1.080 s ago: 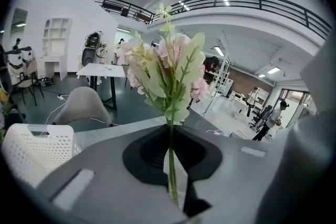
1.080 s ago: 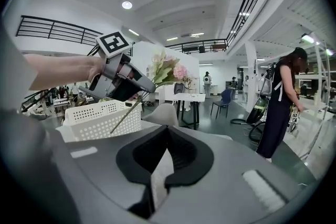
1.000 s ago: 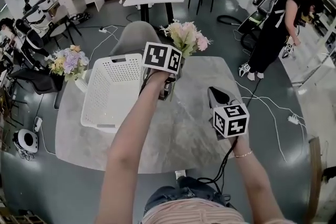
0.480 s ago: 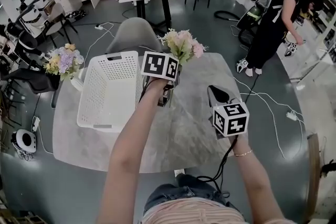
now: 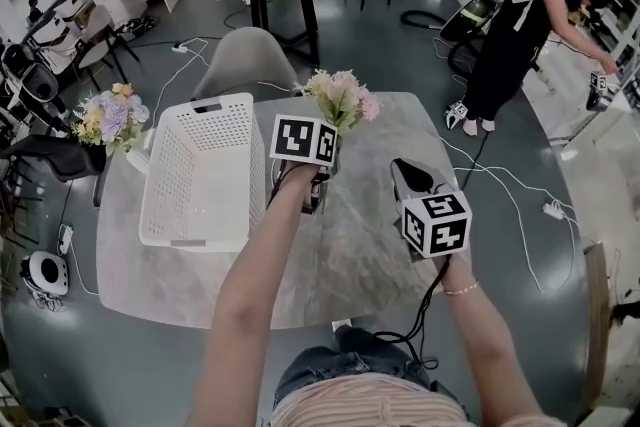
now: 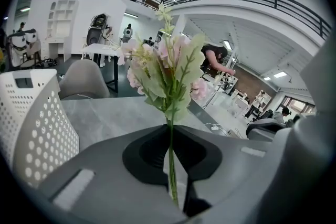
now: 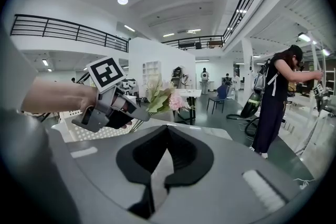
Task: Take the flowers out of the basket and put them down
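Observation:
A bunch of pink flowers [image 5: 340, 97] with green leaves stands up from my left gripper [image 5: 312, 177], which is shut on its thin green stem [image 6: 170, 165]. The bunch hangs over the grey marble table [image 5: 350, 255], just right of the white perforated basket [image 5: 195, 170]. Nothing shows inside the basket. In the left gripper view the blooms [image 6: 168, 65] rise straight above the jaws, and the basket wall [image 6: 31, 128] is at the left. My right gripper [image 5: 408, 177] hovers over the table's right half, shut and holding nothing. In the right gripper view its jaw tips [image 7: 167, 127] meet, with the left gripper [image 7: 113, 105] and flowers [image 7: 163, 97] beyond.
A second bouquet [image 5: 108, 120] of purple and yellow flowers sits at the table's far left edge. A grey chair [image 5: 245, 65] stands behind the table. A person in black [image 5: 515, 35] bends over at the right. Cables [image 5: 500, 190] run over the floor.
My left gripper, still holding the pink flowers, has drifted a little to the right and away from the basket. The right gripper has stayed in place.

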Demonstrator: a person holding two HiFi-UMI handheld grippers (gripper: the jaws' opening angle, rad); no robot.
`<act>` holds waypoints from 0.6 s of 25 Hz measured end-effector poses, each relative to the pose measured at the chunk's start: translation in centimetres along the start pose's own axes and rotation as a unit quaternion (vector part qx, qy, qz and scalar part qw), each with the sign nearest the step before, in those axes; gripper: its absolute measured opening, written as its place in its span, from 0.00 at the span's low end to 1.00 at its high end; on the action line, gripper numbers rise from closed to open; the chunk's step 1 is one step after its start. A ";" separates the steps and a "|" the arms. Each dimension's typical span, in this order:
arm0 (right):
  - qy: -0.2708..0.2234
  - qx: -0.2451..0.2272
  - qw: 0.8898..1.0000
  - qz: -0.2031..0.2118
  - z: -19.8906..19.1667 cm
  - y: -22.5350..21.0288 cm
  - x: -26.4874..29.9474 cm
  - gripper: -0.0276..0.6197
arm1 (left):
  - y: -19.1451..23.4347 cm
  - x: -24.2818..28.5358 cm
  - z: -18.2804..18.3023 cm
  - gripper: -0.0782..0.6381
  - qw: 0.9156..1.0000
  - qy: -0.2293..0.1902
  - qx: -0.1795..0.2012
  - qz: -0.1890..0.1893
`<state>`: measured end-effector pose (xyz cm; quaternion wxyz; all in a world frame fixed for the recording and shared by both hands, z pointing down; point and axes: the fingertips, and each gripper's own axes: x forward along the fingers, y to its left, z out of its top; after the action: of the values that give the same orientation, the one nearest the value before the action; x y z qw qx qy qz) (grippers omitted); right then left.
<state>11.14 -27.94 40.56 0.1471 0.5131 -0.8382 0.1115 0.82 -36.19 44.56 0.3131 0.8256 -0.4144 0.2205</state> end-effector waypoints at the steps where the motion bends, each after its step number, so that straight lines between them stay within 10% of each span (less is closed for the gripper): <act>1: 0.001 0.001 1.000 0.000 0.0 -0.1 0.0 0.05 | 0.0 0.2 -0.3 0.16 1.000 0.002 -0.003 0.001; 15: 0.017 0.004 1.000 -0.004 -1.7 -0.6 0.4 0.05 | 0.3 3.7 -5.7 0.16 0.999 0.031 -0.033 0.002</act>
<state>11.77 -27.94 42.33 0.1592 0.5152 -0.8331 0.1229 2.04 -34.40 50.99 0.3522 0.8066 -0.4135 0.2332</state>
